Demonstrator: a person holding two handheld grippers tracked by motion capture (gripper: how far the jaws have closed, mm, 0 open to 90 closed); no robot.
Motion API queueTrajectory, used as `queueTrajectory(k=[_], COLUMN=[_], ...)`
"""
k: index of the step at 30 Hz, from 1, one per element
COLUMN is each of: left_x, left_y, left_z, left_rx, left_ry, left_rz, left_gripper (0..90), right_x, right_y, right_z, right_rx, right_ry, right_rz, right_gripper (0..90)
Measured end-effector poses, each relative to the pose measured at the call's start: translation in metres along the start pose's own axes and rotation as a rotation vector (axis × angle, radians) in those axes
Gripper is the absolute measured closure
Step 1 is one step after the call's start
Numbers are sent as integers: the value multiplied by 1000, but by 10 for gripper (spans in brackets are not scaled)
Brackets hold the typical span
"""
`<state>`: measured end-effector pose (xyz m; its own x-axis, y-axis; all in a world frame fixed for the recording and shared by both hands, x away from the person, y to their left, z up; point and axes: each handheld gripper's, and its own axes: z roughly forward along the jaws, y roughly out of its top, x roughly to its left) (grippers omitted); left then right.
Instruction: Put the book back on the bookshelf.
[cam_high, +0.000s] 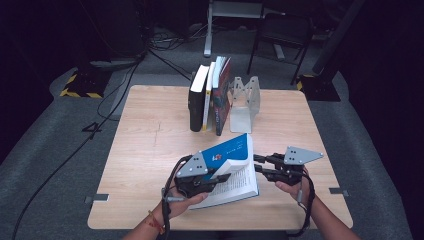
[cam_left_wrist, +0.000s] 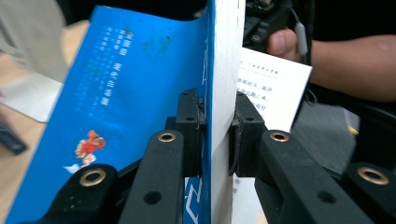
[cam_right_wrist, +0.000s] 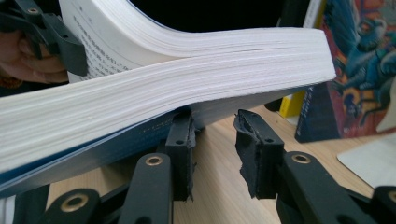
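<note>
light: table lit from above, surroundings dark | focus: gripper views' backgrounds blurred

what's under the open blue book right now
Under the blue book sits the right claw, its pads open beneath the lower edge, over bare wooden table. The left claw clamps the cover and some pages. The table beneath the book's far half is hidden.

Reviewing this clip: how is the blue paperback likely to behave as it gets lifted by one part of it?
Probably floppy: the blue paperback splays open, its page block bowing in the right gripper view. The left gripper clamps only the cover and some pages, so the free half will likely sag. Its cover looks glossy, so it may slip.
</note>
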<state>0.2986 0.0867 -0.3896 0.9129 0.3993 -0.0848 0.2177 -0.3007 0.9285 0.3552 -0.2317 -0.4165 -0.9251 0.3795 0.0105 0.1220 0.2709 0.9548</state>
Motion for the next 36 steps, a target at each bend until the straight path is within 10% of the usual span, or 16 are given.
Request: queueTrajectory(k=[9,17,36], left_x=[-12,-17,18], left_y=[-26,-41,-19], left_z=[-30,-40,-4], left_rx=[-89,-5,-115], left_ry=[89,152,-38], left_rz=[-74,-89,-48], left_gripper=[652,602,739], right_x=[18,28,9], right_y=[31,49,58], right_z=[16,29,5], right_rx=[-3,-2,-54], right_ry=[11,26,70], right_rz=[-67,-87,-51], right_gripper=[656,647,727])
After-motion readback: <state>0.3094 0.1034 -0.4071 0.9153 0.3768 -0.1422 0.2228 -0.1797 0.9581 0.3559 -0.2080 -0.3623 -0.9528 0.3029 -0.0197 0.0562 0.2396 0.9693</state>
